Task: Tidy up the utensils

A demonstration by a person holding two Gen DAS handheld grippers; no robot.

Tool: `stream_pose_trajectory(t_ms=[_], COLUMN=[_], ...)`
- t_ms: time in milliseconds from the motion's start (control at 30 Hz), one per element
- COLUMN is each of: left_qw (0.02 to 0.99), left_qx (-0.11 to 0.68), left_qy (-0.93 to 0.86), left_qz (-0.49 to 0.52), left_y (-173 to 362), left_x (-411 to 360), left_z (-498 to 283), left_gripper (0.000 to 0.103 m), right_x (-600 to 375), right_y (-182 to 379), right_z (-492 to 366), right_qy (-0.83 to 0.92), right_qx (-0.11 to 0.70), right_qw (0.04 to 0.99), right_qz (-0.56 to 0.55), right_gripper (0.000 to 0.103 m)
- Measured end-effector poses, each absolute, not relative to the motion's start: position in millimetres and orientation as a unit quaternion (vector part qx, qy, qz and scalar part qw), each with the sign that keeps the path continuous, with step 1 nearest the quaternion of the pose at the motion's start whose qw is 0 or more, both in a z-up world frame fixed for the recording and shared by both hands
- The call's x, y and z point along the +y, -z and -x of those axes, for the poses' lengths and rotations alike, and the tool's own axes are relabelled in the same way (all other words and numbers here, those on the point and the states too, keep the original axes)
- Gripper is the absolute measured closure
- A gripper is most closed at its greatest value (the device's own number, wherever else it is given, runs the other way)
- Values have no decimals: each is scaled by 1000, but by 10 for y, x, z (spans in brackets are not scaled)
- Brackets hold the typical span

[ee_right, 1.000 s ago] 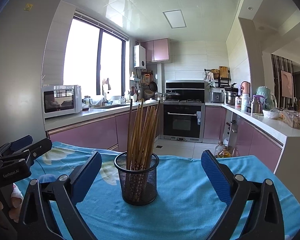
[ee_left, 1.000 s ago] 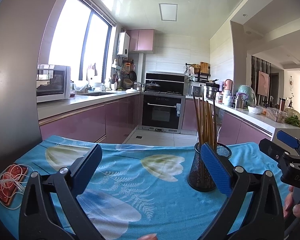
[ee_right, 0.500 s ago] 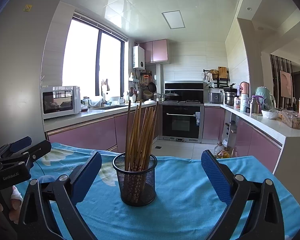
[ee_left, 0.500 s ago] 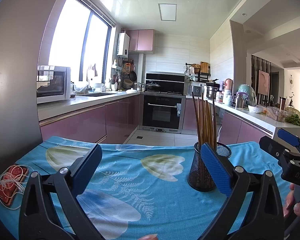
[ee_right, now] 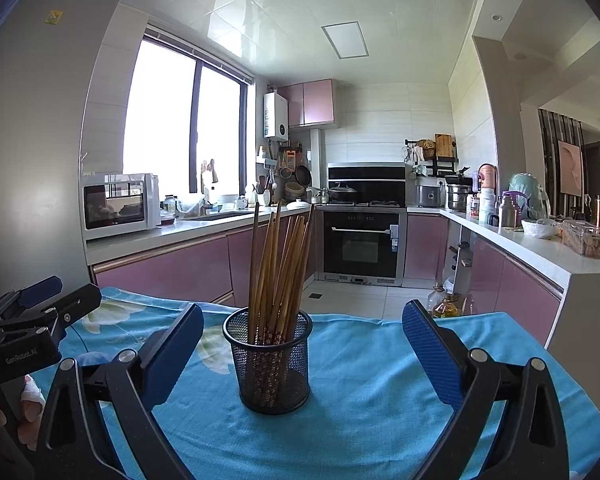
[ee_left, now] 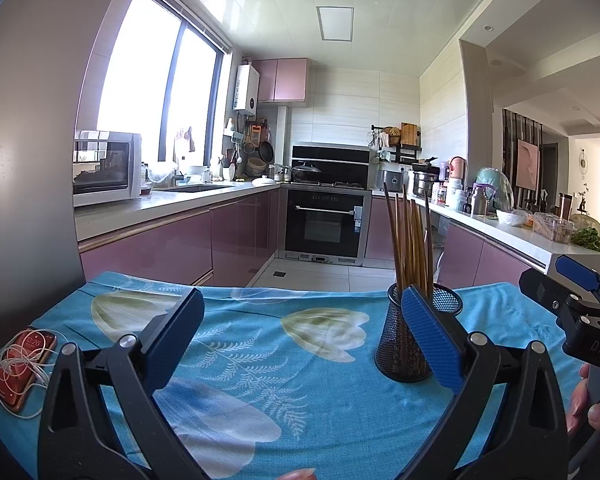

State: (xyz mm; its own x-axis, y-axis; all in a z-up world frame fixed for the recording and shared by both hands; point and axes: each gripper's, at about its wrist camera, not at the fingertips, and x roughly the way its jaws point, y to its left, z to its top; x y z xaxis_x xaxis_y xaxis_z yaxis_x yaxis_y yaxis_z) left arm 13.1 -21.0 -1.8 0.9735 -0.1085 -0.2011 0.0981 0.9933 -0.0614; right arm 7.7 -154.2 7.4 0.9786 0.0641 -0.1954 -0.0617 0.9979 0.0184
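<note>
chopsticks (ee_right: 278, 268) stand near upright in mesh holder (ee_right: 271, 364) on blue cloth (ee_right: 372, 380), long axis vertical. right gripper (ee_right: 302, 354) spread wide, empty, holder straight ahead between its fingers. left gripper (ee_left: 302, 346) also spread, empty; holder lies off to its right.

"GenRobot.AI" on left gripper (ee_right: 28, 312); "DAS" on right gripper (ee_left: 572, 292)

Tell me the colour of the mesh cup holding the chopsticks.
Black wire mesh cup; clearest in the right wrist view.
</note>
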Motion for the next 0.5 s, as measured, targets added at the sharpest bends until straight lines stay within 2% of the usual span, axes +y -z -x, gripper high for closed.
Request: stream_pose_trajectory(t_ms=[500], left_qw=[993], left_qx=[103], left_qy=[52], left_qz=[25], left_y=[27], left_x=[-214], left_z=[-136], left_gripper=[6], right_x=[-1538], right_y=[-75], right_z=[-75], right_qy=[-31], right_qx=[98], right_qw=[995], right_qz=[-6], right_gripper=[7])
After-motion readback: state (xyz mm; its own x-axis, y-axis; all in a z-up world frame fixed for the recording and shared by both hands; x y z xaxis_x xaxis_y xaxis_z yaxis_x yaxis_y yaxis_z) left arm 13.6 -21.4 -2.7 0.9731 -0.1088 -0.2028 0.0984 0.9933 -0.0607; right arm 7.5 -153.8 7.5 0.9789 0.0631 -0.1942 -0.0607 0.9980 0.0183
